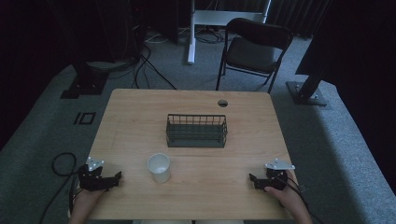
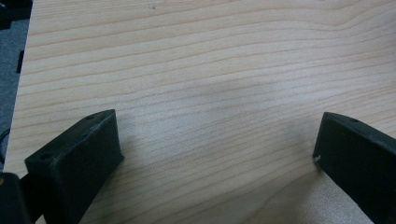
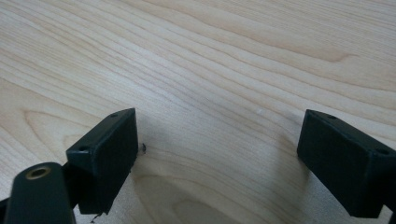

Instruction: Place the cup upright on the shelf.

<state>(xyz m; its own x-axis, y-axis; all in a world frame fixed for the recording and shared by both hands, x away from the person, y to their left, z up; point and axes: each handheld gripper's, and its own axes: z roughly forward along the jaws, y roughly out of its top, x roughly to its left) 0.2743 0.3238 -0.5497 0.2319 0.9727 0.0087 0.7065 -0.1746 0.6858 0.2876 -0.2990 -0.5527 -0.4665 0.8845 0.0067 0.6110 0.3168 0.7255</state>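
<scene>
A white cup (image 1: 159, 167) stands upright on the wooden table (image 1: 140, 112), a little in front of a dark wire basket (image 1: 196, 130) at the table's middle. My left gripper (image 1: 114, 178) rests near the front left corner, to the left of the cup, open. My right gripper (image 1: 252, 180) rests near the front right, open. In the left gripper view the left gripper (image 2: 217, 142) has only bare wood between its jaws. The right gripper (image 3: 219, 140) likewise holds nothing in the right gripper view.
A round cable hole (image 1: 222, 102) sits near the table's far edge. A black folding chair (image 1: 252, 46) stands behind the table. Dark stand bases (image 1: 84, 86) and cables lie on the grey carpet at both sides.
</scene>
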